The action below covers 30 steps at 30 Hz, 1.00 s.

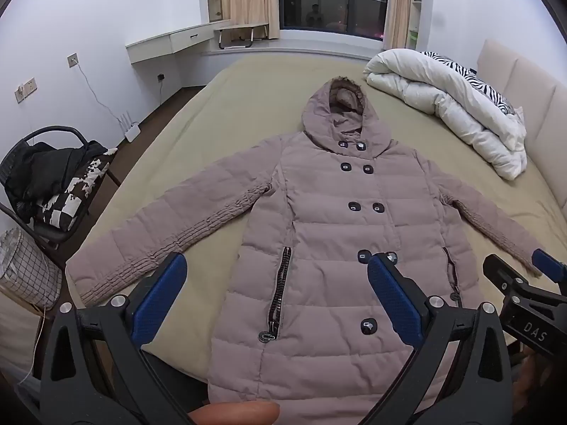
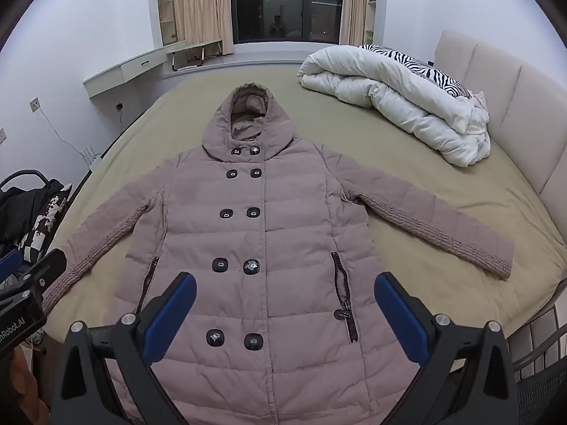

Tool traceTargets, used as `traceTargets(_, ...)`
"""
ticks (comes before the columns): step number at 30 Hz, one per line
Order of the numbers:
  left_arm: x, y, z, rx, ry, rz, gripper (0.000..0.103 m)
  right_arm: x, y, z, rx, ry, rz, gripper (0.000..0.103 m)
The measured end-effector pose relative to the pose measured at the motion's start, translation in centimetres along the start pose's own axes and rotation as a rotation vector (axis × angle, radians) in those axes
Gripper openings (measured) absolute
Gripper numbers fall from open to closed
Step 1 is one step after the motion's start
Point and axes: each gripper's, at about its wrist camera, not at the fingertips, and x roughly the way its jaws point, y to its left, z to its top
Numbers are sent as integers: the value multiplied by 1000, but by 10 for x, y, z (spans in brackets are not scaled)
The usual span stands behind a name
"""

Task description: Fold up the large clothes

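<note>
A long mauve padded coat (image 1: 329, 226) with a hood and dark double buttons lies flat, front up, on the bed, both sleeves spread out. It also shows in the right wrist view (image 2: 269, 233). My left gripper (image 1: 276, 269) is open and empty, held above the coat's lower left part. My right gripper (image 2: 285, 285) is open and empty above the coat's lower middle. The right gripper shows at the right edge of the left wrist view (image 1: 524, 283); the left gripper shows at the left edge of the right wrist view (image 2: 21, 276).
The bed has a tan sheet (image 1: 212, 134) and a beige headboard (image 2: 496, 92) on the right. A rolled white duvet (image 2: 397, 99) with a zebra pillow lies at the far right. A chair with dark clothes (image 1: 53, 177) and a wire basket (image 1: 24, 269) stand left of the bed.
</note>
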Motion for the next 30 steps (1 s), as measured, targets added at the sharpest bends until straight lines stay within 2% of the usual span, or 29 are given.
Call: traceTargets(30, 17, 7, -10, 1, 4, 6, 103, 3, 0, -4, 0, 3, 3, 103)
